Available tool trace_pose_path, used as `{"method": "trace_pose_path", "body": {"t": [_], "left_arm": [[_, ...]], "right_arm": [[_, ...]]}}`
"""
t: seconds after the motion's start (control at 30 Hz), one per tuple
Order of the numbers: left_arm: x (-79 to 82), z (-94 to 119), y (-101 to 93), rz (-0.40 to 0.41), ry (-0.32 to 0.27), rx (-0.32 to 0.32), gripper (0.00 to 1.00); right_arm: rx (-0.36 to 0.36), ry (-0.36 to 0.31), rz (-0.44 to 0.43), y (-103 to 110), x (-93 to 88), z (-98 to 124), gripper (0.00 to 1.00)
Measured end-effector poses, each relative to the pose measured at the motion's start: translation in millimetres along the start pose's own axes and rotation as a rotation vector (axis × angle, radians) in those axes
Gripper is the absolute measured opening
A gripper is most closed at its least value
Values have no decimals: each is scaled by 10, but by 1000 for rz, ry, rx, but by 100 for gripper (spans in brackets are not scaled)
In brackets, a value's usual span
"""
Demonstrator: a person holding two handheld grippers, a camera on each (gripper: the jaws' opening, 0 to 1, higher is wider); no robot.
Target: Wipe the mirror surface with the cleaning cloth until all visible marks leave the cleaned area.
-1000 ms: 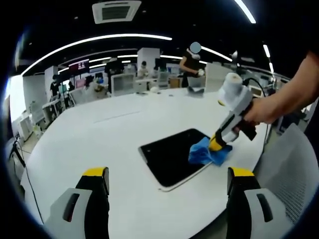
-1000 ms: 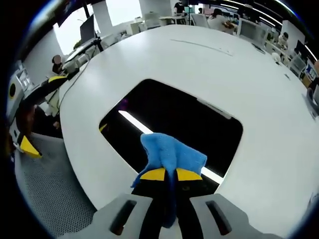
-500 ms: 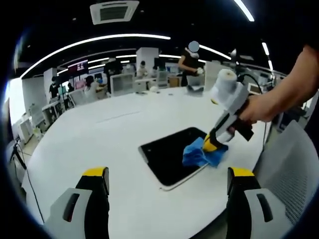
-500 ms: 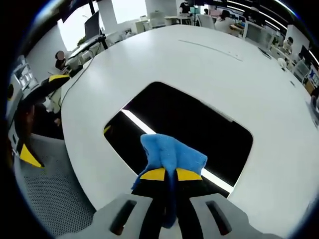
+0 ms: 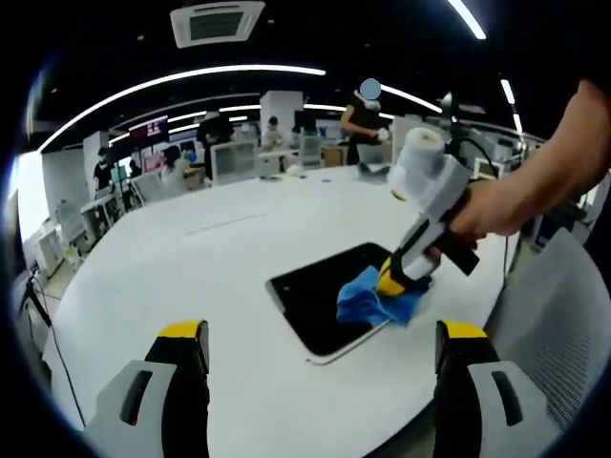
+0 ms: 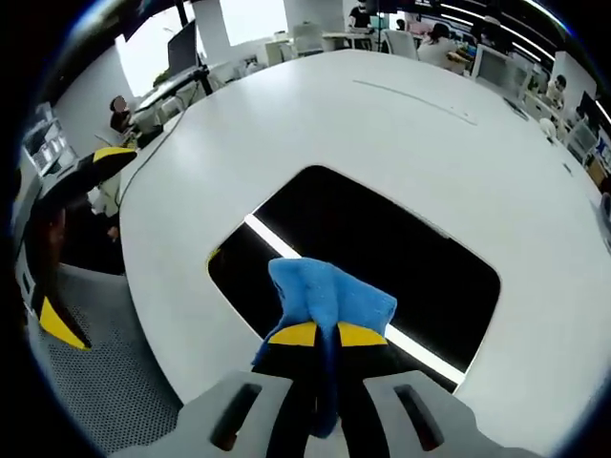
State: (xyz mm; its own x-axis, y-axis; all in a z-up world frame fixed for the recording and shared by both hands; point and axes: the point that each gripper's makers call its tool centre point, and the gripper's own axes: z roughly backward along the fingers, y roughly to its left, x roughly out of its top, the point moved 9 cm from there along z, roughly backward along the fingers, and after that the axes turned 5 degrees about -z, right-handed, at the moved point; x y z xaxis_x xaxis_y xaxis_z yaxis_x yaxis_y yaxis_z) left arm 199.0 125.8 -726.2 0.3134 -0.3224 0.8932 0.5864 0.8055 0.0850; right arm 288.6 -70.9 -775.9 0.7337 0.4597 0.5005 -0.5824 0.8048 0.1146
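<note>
Blue cleaning cloth (image 6: 329, 301) sits pinched between my right gripper (image 6: 318, 334) fingers, pressed on the dark mirror (image 6: 382, 253) near its edge. My left gripper (image 5: 320, 345) hovers, fingers spread, over the white table (image 5: 191, 258).

One mirror (image 5: 329, 301) is counted on one white table (image 5: 191, 277); one blue cleaning cloth (image 6: 329, 299) is seen; two grippers are counted, the left gripper (image 5: 323, 345) and the right gripper (image 6: 318, 334); one mesh chair (image 5: 558, 324) is seen.
</note>
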Motion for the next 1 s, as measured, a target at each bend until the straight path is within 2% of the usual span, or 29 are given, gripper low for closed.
{"method": "trace_pose_path", "body": {"t": [1.0], "left_arm": [[4, 2, -12, -3, 3, -4, 99]], "right_arm": [[-5, -8, 21, 202, 156, -117, 1]]}}
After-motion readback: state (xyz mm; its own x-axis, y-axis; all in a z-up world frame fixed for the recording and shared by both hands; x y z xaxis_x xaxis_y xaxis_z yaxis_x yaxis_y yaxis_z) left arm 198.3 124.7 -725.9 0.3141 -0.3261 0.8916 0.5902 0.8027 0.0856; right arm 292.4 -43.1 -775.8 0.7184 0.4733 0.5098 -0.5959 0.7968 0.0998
